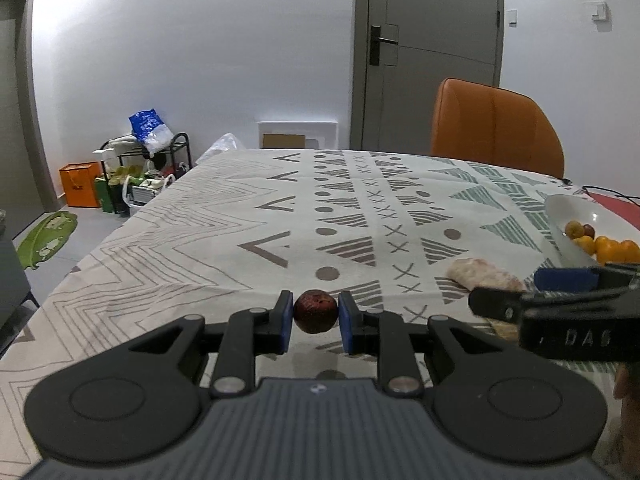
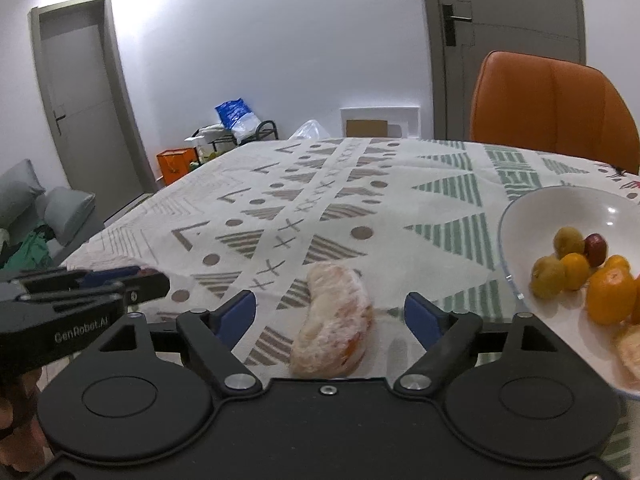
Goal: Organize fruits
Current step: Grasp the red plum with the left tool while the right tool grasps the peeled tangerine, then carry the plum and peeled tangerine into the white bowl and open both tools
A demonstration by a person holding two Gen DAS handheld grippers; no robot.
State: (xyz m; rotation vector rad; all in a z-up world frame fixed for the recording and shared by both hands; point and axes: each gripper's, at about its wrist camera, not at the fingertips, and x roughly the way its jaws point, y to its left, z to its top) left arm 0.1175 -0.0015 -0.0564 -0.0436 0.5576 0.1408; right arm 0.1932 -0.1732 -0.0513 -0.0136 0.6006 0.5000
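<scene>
My left gripper is shut on a small dark red wrinkled fruit and holds it just above the patterned tablecloth. My right gripper is open, its fingers on either side of a peeled orange piece that lies on the cloth. That piece also shows in the left wrist view. A white bowl at the right holds several small orange and yellow fruits and a red one. The bowl also shows in the left wrist view.
An orange chair stands behind the table's far right edge. A black cable and a red mat lie beyond the bowl. The left gripper's body sits just left of the right gripper. Floor clutter and a shoe rack lie far left.
</scene>
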